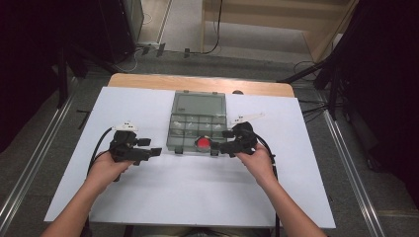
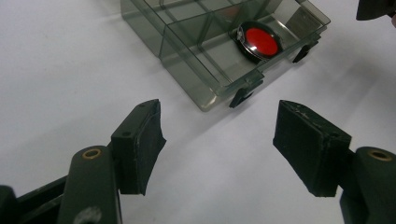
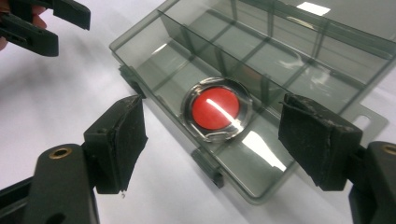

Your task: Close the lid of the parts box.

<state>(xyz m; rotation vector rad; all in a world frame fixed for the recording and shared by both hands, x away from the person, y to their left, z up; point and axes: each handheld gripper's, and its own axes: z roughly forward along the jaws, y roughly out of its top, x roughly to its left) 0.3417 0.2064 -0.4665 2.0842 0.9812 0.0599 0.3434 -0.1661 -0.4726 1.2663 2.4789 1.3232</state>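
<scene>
Disc (image 3: 215,108): red, chrome-rimmed, flat in near compartment of smoky organizer box (image 3: 322,56) | my right gripper (image 3: 212,140): jaws spread wide, empty | my left gripper (image 2: 217,140): spread, empty.

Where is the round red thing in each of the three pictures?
High view: red disc sits centre, in the front row of the clear box.
Left gripper view: upper right.
Right gripper view: centre, between the jaws.
Shared landmark: the box's black front latches.
</scene>
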